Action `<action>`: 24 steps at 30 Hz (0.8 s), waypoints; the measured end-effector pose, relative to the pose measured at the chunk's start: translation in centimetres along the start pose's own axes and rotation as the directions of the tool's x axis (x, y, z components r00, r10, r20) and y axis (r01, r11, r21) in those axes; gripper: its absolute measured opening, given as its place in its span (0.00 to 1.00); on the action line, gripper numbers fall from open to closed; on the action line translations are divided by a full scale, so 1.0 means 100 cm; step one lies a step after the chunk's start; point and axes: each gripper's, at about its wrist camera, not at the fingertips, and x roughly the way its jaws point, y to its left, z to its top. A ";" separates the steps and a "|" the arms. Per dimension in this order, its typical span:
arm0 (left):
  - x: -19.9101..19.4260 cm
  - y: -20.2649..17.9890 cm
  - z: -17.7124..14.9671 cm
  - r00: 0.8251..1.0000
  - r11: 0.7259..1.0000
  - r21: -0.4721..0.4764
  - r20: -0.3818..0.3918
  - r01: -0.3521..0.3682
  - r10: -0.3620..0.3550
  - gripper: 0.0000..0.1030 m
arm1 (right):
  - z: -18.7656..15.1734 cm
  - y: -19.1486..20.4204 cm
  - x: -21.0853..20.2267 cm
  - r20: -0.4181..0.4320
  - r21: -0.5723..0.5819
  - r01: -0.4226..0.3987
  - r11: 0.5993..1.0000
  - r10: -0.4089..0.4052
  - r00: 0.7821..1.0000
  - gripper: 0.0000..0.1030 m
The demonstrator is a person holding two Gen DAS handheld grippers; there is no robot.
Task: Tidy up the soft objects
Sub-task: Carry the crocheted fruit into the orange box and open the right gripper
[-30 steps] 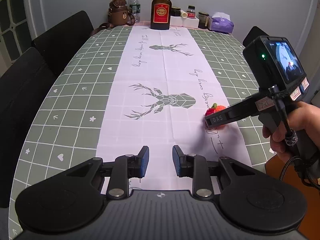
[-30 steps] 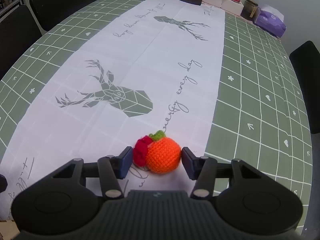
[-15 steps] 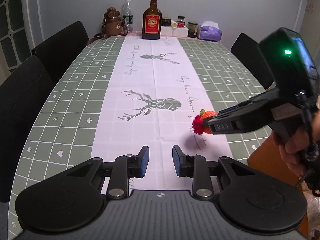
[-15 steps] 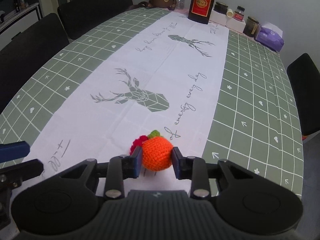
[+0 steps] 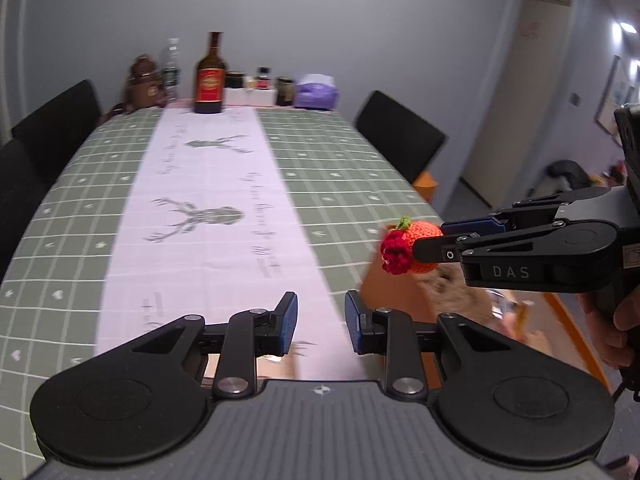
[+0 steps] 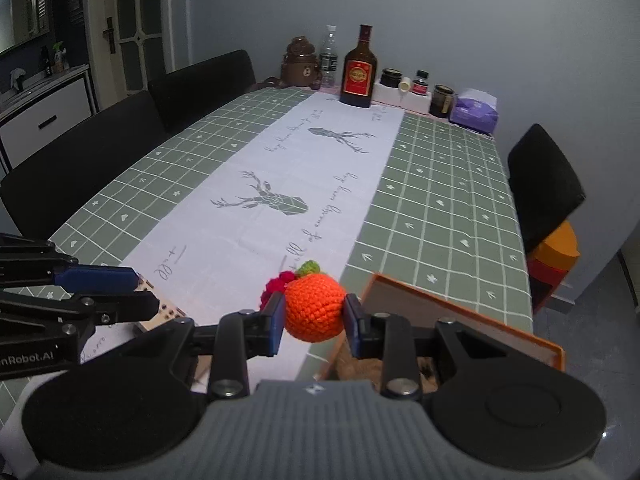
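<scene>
A crocheted orange ball (image 6: 314, 310) with a green leaf and a dark red knitted tuft hangs in the air, and my right gripper (image 6: 314, 322) is shut on it, one pad against each side. In the left wrist view the same toy (image 5: 424, 232) shows at the tips of the right gripper (image 5: 430, 240), past the table's right edge. Below it stands an orange-rimmed box (image 6: 460, 312) with something brown and fuzzy inside. My left gripper (image 5: 320, 322) is open over the table's near edge, with nothing between its blue pads.
The green checked tablecloth (image 6: 440, 208) has a white deer runner down its middle. A brown bottle (image 6: 359, 74), jars, a bear-shaped flask and a purple tissue pack (image 6: 474, 110) line the far end. Black chairs (image 6: 544, 184) stand on both sides.
The right gripper closed on the orange toy, lifted it off the runner and carried it back toward the table's near right corner, above the box. The left gripper drew back and rose.
</scene>
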 end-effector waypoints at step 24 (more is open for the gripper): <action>-0.005 -0.065 -0.035 0.999 0.993 0.114 -0.041 0.035 -0.030 0.32 | -0.106 -0.068 -0.015 -0.138 0.197 0.151 0.969 -0.125 0.982 0.32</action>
